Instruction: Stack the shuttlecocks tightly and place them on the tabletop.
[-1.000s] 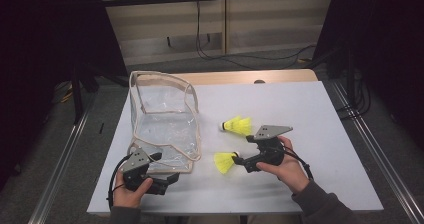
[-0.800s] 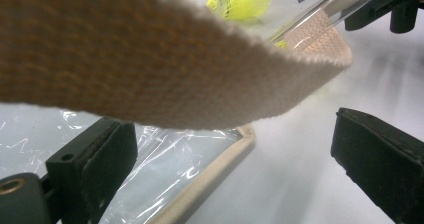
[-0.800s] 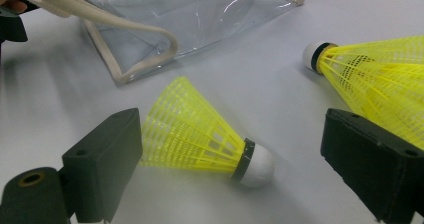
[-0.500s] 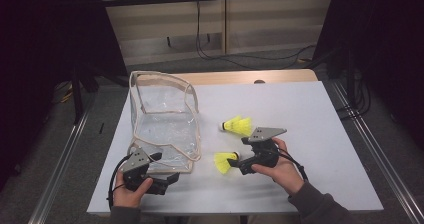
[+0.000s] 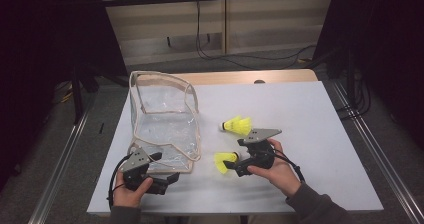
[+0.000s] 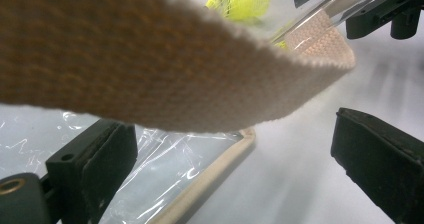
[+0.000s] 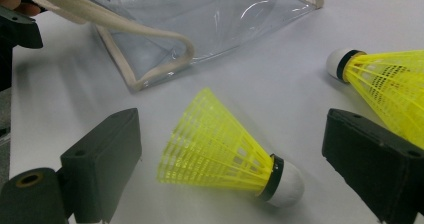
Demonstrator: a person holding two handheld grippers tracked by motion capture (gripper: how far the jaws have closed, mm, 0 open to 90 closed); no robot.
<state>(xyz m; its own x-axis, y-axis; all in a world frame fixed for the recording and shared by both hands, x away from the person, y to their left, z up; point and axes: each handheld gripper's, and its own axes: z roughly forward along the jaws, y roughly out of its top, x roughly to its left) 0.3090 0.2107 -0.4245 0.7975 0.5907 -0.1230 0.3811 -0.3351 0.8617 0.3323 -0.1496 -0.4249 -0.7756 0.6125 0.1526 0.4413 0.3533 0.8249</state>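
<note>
A clear plastic bag (image 5: pixel 162 119) with beige trim stands open on the white table (image 5: pixel 310 134). Two yellow shuttlecocks lie to its right. The near shuttlecock (image 7: pixel 225 154) lies on its side between the wide-apart jaws of my right gripper (image 7: pixel 232 159), untouched; from above the near shuttlecock (image 5: pixel 224 162) meets the right gripper (image 5: pixel 235 167). The far shuttlecock (image 5: pixel 238 125) rests beyond it. My left gripper (image 5: pixel 169 180) is open at the bag's near corner. In the left gripper view, the beige strap (image 6: pixel 165 69) crosses close above the jaws of the left gripper (image 6: pixel 235 159), with the bag's trimmed edge (image 6: pixel 210 179) between them.
The far shuttlecock (image 7: pixel 387 86) sits just beyond the right jaw in the right gripper view. A wooden strip (image 5: pixel 250 77) runs along the table's far edge. Metal rails (image 5: pixel 372 149) flank the table. Bare white surface spreads right of the right hand.
My right gripper has slid left, bringing its open jaws around the near shuttlecock. The left gripper and the bag have stayed put.
</note>
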